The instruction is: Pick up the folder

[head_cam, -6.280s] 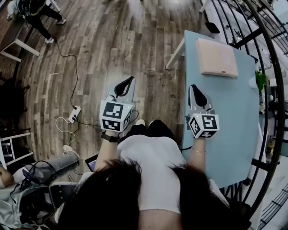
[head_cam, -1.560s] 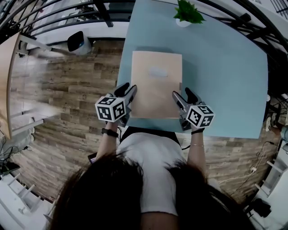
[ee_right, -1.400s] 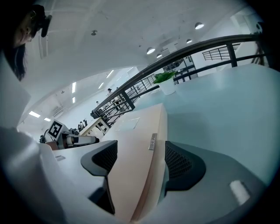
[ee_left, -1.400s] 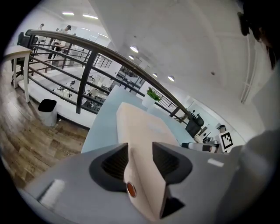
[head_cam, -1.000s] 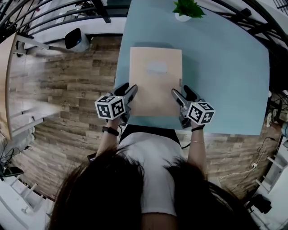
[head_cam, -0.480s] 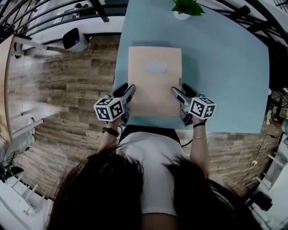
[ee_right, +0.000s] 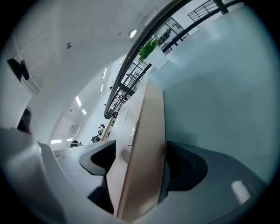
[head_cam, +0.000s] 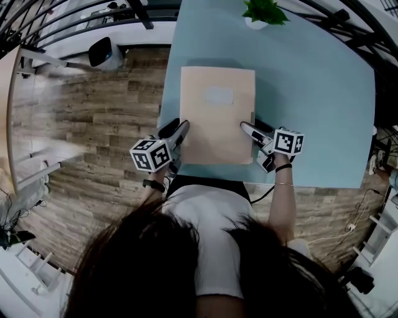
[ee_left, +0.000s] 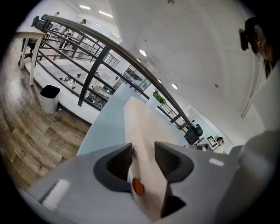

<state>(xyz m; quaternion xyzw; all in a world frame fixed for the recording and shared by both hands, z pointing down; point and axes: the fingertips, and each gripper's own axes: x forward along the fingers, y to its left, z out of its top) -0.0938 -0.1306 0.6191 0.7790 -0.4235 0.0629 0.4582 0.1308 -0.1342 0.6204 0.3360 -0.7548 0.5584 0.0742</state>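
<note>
Head view: the pale peach rectangular card folder lies flat on the light blue table top, close to the table's left and near edges. Its long axis runs straight away from the person. The 2 grippers flank its near end, the left gripper at the left long edge and the right gripper at the right one. Neither is nearer than the other. A small potted green plant stands well beyond the folder, and a wood-plank floor lies left of the table.

Left gripper view: the jaws look clenched on the folder's left edge, with both pads against it. A black railing crosses behind.

Right gripper view: the jaws have just been opening and stand released, with the folder's right edge between them. 1 pad touches it and the other stands clear. Closing this side is probably what remains before a level lift.
</note>
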